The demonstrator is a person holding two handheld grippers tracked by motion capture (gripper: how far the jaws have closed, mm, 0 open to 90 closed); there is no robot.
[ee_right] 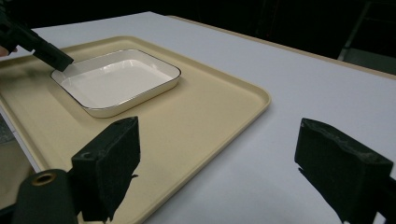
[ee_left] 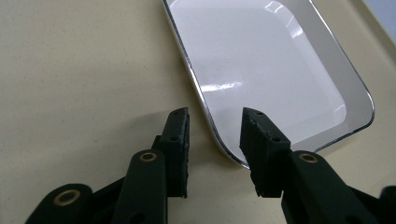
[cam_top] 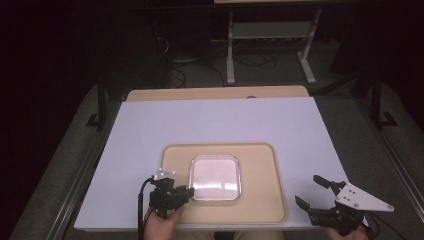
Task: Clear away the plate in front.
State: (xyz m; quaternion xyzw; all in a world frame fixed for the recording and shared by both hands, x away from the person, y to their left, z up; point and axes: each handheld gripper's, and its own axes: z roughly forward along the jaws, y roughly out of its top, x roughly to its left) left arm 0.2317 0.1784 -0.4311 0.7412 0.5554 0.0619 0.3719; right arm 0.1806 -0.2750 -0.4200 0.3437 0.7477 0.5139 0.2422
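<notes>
White dish (cam_top: pixel 215 177), rect. w/ rounded corners & thin dark rim line, sits flat on the beige tray (cam_top: pixel 260 205), roughly centre of tray, a bit toward its left half; the dish's hollow is bare. Tray lies on the white table top (cam_top: pixel 220 120), close to the near edge, approx. mid-width. Left gripper (cam_top: pixel 189 192) is at the dish's near-left corner, over the tray's near-left part, held by a hand (cam_top: pixel 162 225) coming in from the near edge. In the left gripper view its jaws straddle the dish rim (ee_left: pixel 211 122): one finger (ee_left: pixel 177 140) outside over the tray, the other (ee_left: pixel 259 140) over the dish's inside, gap visible either side of the rim, so jaws partly open, not pressing on the dish. Right gripper (cam_top: pixel 309 192) is off the tray, over the table's near-right corner, well apart from the dish; jaws spread wide, nothing between them. Right gripper view: its two pads (ee_right: pixel 114 158) wide apart, w/ tray edge & bare table between; dish farther off at upper left, the left gripper's tip at its corner.
</notes>
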